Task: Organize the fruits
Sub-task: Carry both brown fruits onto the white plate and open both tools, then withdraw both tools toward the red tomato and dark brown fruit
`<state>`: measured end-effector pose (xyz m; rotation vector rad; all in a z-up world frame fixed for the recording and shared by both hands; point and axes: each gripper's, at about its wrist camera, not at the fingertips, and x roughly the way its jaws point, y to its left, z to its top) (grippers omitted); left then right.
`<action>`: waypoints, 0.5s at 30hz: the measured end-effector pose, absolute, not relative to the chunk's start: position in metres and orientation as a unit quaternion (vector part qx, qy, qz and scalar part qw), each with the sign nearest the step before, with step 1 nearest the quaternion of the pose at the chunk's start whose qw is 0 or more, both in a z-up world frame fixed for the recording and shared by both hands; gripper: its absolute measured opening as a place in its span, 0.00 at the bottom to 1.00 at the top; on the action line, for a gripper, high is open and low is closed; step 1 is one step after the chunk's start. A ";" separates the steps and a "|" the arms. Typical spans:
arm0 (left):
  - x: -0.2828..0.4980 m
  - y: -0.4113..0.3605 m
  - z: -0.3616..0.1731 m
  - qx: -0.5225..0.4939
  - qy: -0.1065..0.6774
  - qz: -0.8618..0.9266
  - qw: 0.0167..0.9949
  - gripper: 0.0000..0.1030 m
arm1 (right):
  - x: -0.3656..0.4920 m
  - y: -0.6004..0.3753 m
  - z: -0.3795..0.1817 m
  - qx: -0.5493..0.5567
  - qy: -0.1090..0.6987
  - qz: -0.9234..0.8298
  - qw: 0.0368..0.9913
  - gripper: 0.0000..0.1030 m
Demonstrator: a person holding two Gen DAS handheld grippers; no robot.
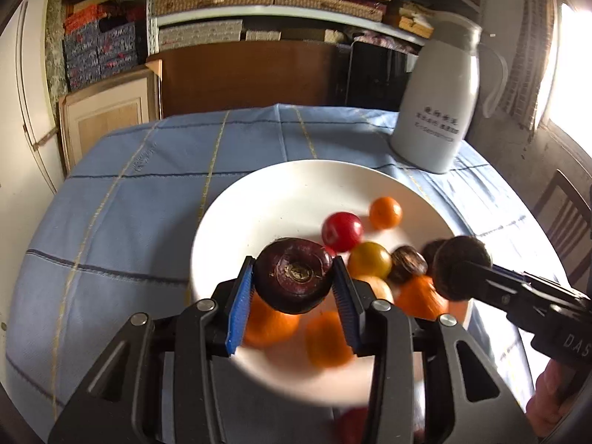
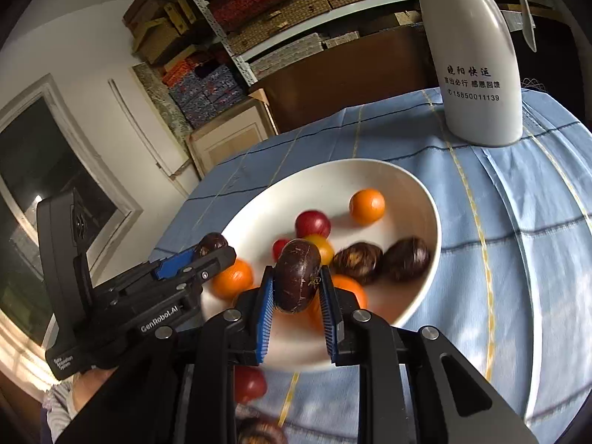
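A white plate [image 1: 281,192] [image 2: 418,199] on the blue tablecloth holds several fruits: oranges [image 1: 385,212] [image 2: 367,207], a red fruit [image 1: 341,231] [image 2: 312,224], a yellow one [image 1: 369,260] and dark brown water chestnuts [image 2: 406,259]. My left gripper [image 1: 294,281] is shut on a dark water chestnut [image 1: 294,275] over the plate's near side. My right gripper [image 2: 297,285] is shut on another dark water chestnut [image 2: 298,281] above the plate's near rim. Each gripper shows in the other's view, the right one [image 1: 462,270] and the left one [image 2: 207,249].
A white jug with printed text [image 1: 436,111] [image 2: 477,66] stands on the table behind the plate to the right. A red fruit [image 2: 249,384] and a dark one [image 2: 259,433] lie on the cloth in front of the plate. Shelves with boxes line the back wall.
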<state>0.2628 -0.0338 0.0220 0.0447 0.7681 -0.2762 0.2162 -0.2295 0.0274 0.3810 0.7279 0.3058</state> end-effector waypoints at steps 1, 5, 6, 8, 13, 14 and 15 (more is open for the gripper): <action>0.268 -0.034 0.019 0.020 0.379 -0.135 0.915 0.39 | 0.223 -0.229 0.026 0.184 0.353 0.141 0.906 0.23; 0.273 -0.034 0.008 0.027 0.381 -0.129 0.915 0.55 | 0.238 -0.228 0.016 0.192 0.364 0.132 0.902 0.27; 0.272 -0.031 0.008 0.018 0.381 -0.124 0.916 0.68 | 0.237 -0.230 0.015 0.200 0.365 0.134 0.899 0.39; 0.268 -0.024 0.010 -0.003 0.374 -0.128 0.918 0.74 | 0.231 -0.235 0.017 0.209 0.356 0.131 0.901 0.45; 0.240 -0.007 0.020 -0.015 0.351 -0.103 0.931 0.93 | 0.196 -0.253 0.027 0.228 0.325 0.129 0.909 0.61; 0.232 -0.002 0.019 -0.015 0.345 -0.096 0.934 0.93 | 0.188 -0.258 0.027 0.236 0.321 0.126 0.909 0.64; 0.223 0.002 0.017 -0.012 0.345 -0.087 0.935 0.94 | 0.182 -0.262 0.024 0.245 0.319 0.123 0.907 0.67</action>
